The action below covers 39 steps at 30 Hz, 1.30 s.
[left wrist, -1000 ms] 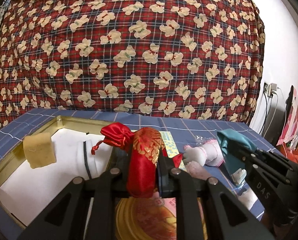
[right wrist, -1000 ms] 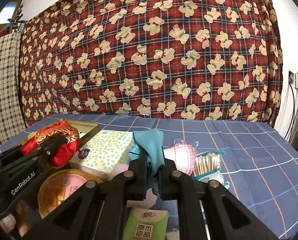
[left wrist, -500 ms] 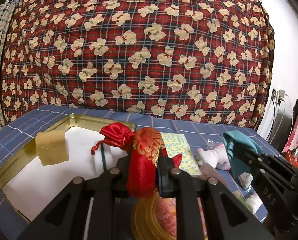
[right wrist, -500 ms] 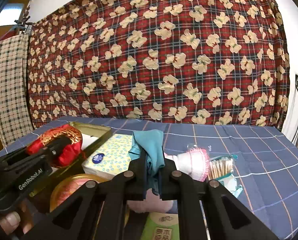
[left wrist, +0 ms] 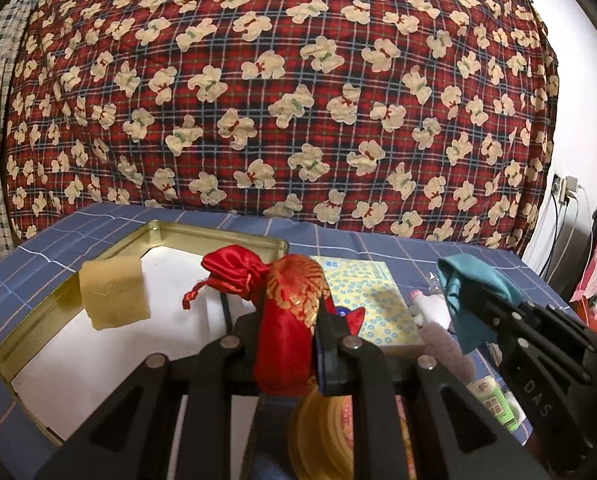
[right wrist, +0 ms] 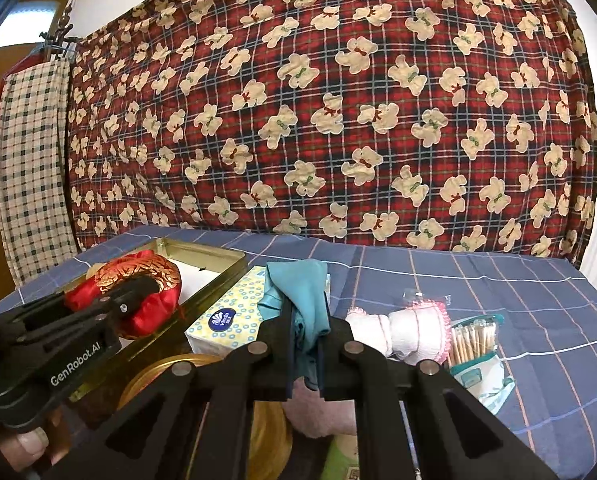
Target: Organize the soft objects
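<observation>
Here, what I see from both wrist cameras:

Left gripper [left wrist: 288, 320]: my fingers are clenched on a red and gold brocade pouch [left wrist: 288, 320]; it stands upright between them, its gathered neck and red cord spilling toward 10 o'clock.
Right gripper [right wrist: 304, 344]: my fingers are clenched on a teal cloth [right wrist: 298, 292], which bunches up above the tips; in the left view it hangs at 3 o'clock.
Gold tin tray [left wrist: 218, 236]: it lies on the tabletop at 10 o'clock from the pouch, white inside, and the pouch hangs over its near right corner.
Yellow sponge [left wrist: 114, 294]: it leans on the tray's left rim, at 9 o'clock from the pouch.
Tissue pack [right wrist: 230, 316]: yellow with blue rings, it lies just beside the tray's right wall, under the teal cloth.
Pink-trimmed white socks [right wrist: 414, 332]: rolled, at 3 o'clock from the cloth, touching a pack of cotton swabs [right wrist: 474, 340].
Round gold tin [left wrist: 330, 432]: it sits below my left fingers.
Blue checked tabletop [right wrist: 498, 292]: bare at 2 o'clock.
Backdrop: a red plaid bear-print blanket [right wrist: 338, 100].
</observation>
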Tool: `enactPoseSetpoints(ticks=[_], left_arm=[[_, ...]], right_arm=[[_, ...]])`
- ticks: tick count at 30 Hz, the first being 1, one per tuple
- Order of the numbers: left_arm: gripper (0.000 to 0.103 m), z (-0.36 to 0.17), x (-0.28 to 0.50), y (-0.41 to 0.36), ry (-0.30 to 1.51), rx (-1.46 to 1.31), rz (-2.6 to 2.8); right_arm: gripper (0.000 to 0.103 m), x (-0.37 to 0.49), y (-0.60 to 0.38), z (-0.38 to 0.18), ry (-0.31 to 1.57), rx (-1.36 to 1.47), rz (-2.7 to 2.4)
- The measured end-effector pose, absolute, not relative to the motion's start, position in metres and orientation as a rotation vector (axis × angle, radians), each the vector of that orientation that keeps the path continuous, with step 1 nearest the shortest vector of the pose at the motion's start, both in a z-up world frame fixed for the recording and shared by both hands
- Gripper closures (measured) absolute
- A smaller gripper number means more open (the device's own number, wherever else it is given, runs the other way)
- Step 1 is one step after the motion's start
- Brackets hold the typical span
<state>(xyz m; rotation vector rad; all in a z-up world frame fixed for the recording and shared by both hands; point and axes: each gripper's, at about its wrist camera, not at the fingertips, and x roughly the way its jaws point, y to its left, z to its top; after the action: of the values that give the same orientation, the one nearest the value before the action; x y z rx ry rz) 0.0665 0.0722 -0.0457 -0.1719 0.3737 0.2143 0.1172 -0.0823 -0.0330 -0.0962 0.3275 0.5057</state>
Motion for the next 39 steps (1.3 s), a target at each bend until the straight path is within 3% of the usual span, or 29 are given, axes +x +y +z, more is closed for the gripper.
enactPoseSetpoints(ticks=[20,39], left_arm=[[0.088,-0.039,0.056,0.099,0.428,-0.187,0.169],[0.088,-0.024,0.051,0.172,0.478,-0.172,0.306]], right_arm=[[0.094,0.128,-0.046,-0.008,0.422,-0.049,0.627],[0.094,0.149,0.036,0.012,0.522,-0.122,0.713]])
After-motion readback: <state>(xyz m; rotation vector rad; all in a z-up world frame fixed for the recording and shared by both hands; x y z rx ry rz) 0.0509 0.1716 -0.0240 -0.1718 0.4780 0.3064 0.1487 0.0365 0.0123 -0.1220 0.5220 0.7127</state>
